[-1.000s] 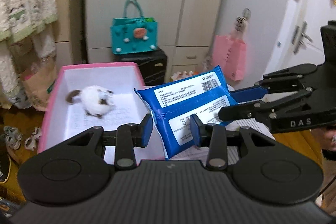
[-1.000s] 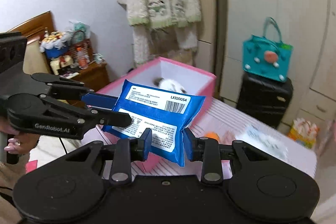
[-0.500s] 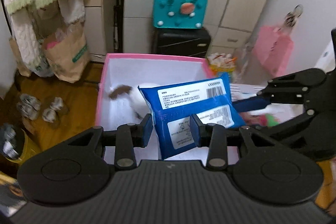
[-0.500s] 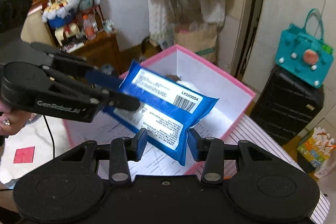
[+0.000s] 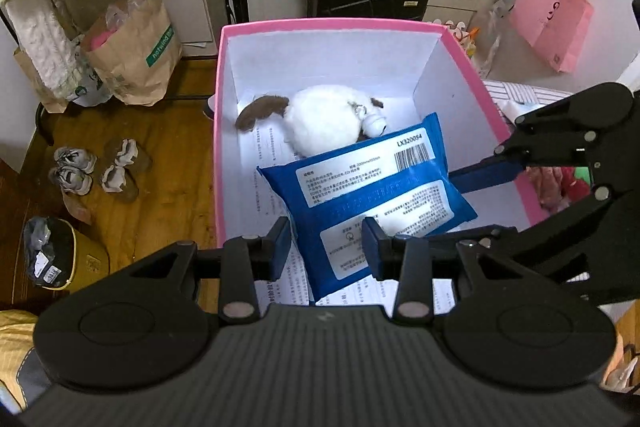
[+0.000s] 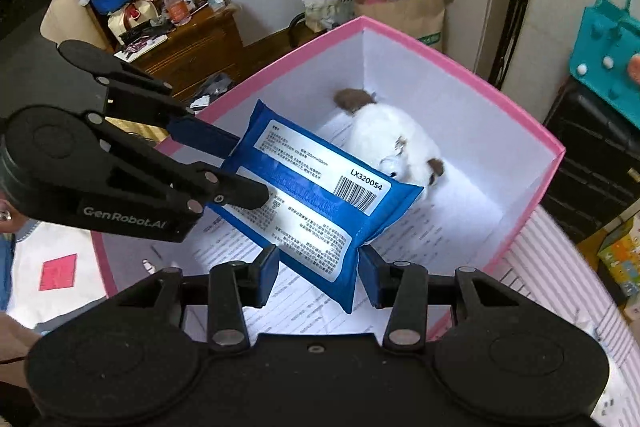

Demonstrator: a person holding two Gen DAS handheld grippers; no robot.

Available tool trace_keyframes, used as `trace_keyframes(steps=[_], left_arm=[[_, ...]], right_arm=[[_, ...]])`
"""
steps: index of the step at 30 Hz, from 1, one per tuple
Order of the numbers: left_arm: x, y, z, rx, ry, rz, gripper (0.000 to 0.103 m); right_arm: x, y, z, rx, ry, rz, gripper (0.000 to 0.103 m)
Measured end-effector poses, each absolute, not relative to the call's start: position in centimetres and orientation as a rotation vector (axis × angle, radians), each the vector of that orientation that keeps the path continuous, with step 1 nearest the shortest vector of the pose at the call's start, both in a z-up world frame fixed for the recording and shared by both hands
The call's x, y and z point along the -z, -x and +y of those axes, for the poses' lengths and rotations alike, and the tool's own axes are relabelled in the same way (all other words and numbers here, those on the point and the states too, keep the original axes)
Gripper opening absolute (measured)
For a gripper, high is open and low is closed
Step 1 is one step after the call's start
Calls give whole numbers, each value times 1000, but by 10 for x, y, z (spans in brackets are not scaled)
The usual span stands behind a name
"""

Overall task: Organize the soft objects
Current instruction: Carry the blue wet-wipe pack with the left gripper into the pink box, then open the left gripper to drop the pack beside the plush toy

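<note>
In the left wrist view, the left hand-held gripper (image 5: 326,241) pinched the near corner of the soft blue wipes pack (image 5: 370,195) over the pink box (image 5: 219,131).

In the right wrist view, the right hand-held gripper (image 6: 319,277) had slackened around its end; the pack looked light, squashy and slippery, best held at the edges.

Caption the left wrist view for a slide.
Both grippers lower a blue wipes pack into the pink box beside a white plush toy.

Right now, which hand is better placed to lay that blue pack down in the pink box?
Left, probably. The left gripper clamps the blue pack over the pink box, while the right gripper looks loose around it.
</note>
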State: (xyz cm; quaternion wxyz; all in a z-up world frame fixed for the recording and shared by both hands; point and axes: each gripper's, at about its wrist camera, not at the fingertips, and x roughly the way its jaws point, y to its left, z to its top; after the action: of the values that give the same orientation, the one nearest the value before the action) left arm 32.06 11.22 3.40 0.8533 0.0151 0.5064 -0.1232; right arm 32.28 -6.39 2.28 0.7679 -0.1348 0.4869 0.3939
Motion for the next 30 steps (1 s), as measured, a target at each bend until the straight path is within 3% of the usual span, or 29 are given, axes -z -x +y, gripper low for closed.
trace_keyframes(steps=[15,22,30], left_arm=[[-26,-343,101,202,-149,1091,39],[-43,-324,93,188,-200,1001,50],[-65,-293,90,221,-163,958,51]], right_arm=[[-9,-339,-56,-864,165,1185,48],[-14,-333,-57,-823,183,1110,48],[-42,-301,-103,-803,138,991,48]])
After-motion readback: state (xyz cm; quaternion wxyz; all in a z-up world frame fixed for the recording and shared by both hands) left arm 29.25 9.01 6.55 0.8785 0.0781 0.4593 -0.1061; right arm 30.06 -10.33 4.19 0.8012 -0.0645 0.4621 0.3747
